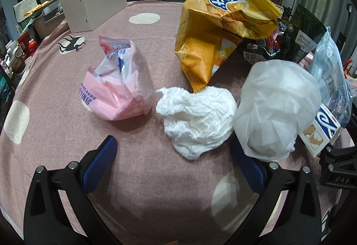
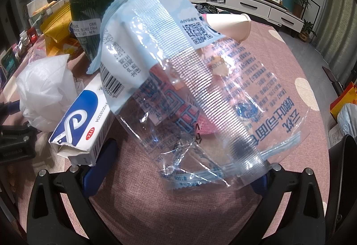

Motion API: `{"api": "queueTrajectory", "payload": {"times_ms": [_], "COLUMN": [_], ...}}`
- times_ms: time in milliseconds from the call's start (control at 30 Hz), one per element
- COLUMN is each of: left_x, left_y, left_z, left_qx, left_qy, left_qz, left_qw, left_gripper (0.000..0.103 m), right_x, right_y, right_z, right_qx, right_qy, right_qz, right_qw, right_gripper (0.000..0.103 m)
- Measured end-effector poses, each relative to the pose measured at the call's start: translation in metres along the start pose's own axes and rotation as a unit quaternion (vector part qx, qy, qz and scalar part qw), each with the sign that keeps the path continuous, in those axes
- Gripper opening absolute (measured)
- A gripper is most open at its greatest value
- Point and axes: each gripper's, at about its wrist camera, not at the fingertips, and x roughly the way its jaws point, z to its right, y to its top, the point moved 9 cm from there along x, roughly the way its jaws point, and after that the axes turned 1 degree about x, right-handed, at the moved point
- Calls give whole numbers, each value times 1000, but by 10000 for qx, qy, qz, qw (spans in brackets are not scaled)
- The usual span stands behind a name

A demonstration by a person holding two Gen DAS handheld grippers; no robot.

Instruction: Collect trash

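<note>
From the left wrist camera, the left gripper (image 1: pixel 173 155) hung low over the pink tablecloth (image 1: pixel 67 88) with its blue-padded fingers (image 1: pixel 99 162) spread wide apart and nothing between them. Just ahead of the gap lay a crumpled white tissue (image 1: pixel 196 115). To its left sat a pink plastic wrapper (image 1: pixel 118 84), puffed up and apart from the tissue; to its right a translucent white plastic bag (image 1: pixel 276 109) bulged over the right finger. Behind the tissue, touching its far edge, stood a yellow chip bag (image 1: pixel 223 28), and beyond that a dark green packet (image 1: pixel 305 35). At the far right edge a blue-and-white medicine box (image 1: pixel 323 131) leaned beside a clear blue-printed wrapper (image 1: pixel 332 75). A white box (image 1: pixel 93 6) stood well back on the left.

From the right wrist camera, the right gripper (image 2: pixel 180 164) was likewise spread open — its left blue pad (image 2: pixel 102 160) showed plainly, while the right one sat mostly hidden behind the clear bread wrapper (image 2: pixel 189 79). That wrapper filled the middle of the view, its lower edge lying across the gap between the fingers, but I could not tell whether either pad touched it. The medicine box (image 2: pixel 82 124) lay just beside the left finger, tilted, one end torn open. A paper cup (image 2: pixel 229 24) lay on its side behind the wrapper — the white bag (image 2: pixel 44 93) sat further left.
</note>
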Motion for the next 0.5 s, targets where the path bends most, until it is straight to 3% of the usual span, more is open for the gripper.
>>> {"api": "queueTrajectory", "payload": {"times_ms": [500], "left_x": [0], "left_y": [1], "left_z": [5], "left_qx": [-2], "left_qy": [-3], "left_qz": [0], "left_qw": [10000], "left_gripper": [101], "right_x": [0], "right_y": [0], "right_z": [0], "right_qx": [0], "right_qy": [-1], "right_qz": [-1], "right_qw": [10000], "right_gripper": [100]}}
